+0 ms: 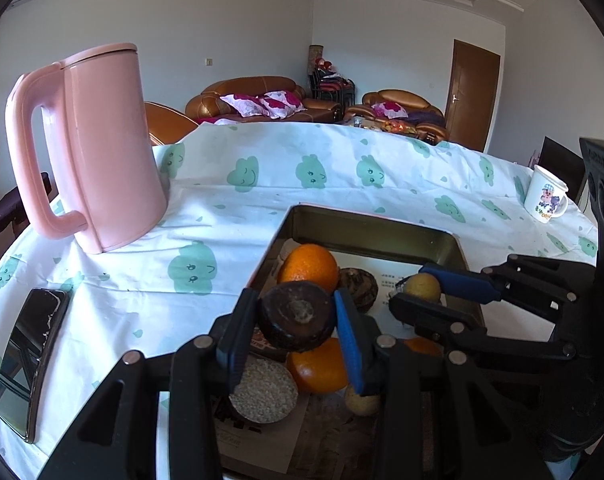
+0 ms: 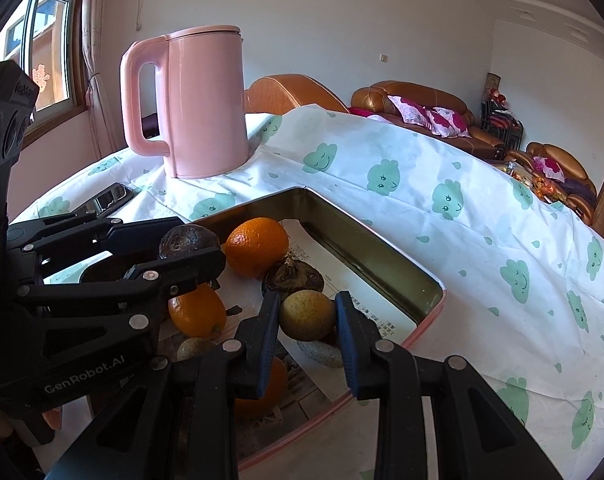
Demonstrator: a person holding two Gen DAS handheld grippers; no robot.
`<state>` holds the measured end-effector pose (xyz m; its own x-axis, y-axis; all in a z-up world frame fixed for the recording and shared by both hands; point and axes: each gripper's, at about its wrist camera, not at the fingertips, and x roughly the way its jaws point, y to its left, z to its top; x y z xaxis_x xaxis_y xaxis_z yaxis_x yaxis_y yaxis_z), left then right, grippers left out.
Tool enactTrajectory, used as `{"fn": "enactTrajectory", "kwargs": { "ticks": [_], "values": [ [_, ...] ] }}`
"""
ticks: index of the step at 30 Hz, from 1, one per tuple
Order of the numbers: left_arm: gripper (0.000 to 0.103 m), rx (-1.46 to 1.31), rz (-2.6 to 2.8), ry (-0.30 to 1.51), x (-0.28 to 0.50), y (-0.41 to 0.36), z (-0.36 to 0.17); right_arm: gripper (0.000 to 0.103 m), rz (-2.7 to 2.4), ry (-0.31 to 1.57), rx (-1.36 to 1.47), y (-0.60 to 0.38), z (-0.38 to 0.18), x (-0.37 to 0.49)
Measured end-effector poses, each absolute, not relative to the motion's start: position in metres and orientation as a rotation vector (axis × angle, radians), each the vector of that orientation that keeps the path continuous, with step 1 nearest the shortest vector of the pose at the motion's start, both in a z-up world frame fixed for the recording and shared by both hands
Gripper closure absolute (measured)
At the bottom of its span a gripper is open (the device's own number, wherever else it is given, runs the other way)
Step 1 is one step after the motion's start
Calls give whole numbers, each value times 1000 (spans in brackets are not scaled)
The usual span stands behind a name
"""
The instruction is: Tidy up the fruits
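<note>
Blue-padded, our left gripper (image 1: pixel 296 320) is clamped on a dark brown fruit (image 1: pixel 296 316), lifted above the metal tray (image 1: pixel 366 220). Directly beneath it we see a pale gritty round fruit (image 1: pixel 262 394), an orange (image 1: pixel 318 366) and a small yellowish fruit (image 1: pixel 360 400) lying on the printed paper (image 1: pixel 258 436) that lines the tray. Just beyond the held fruit sit a second orange (image 1: pixel 310 266) and a wrinkled brown fruit (image 1: pixel 358 288), touching each other.

To the right of that gripper, our right gripper (image 2: pixel 307 316) is closed around a yellow-green fruit (image 2: pixel 307 314), also over the tray; we cannot tell whether this fruit rests on the fruit below. A greyish flat piece (image 2: pixel 320 354) lies just under it, and a third orange (image 2: pixel 258 390) sits below the gripper's left finger.

Farther out to the left, a dark phone (image 1: pixel 30 364) lies flat on the cloud-print cloth (image 1: pixel 262 184) covering the bench. Beyond it stands a pink kettle (image 1: pixel 94 148), upright, handle facing left. Far right, near the bench edge, stands a white mug (image 1: pixel 546 196) with a cartoon print. Behind everything, brown leather sofas (image 1: pixel 262 100) carry floral cushions.
</note>
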<state>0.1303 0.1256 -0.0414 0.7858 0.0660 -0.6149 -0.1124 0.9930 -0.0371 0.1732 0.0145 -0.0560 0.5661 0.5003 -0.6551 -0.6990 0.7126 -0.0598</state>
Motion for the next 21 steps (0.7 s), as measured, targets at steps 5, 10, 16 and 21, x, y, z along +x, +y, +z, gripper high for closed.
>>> {"fn": "enactTrajectory", "kwargs": {
  "ticks": [5, 10, 16, 21],
  "values": [
    [61, -65, 109, 653, 128, 126, -41, 60, 706, 658, -321, 11, -56, 174],
    [47, -63, 137, 625, 118, 127, -35, 51, 702, 635, -298, 1, -50, 169],
    [10, -106, 124, 547, 93, 126, -24, 43, 670, 608, -252, -20, -39, 160],
    [4, -108, 103, 504, 77, 118, -17, 34, 639, 583, -241, -33, -34, 150]
  ]
}}
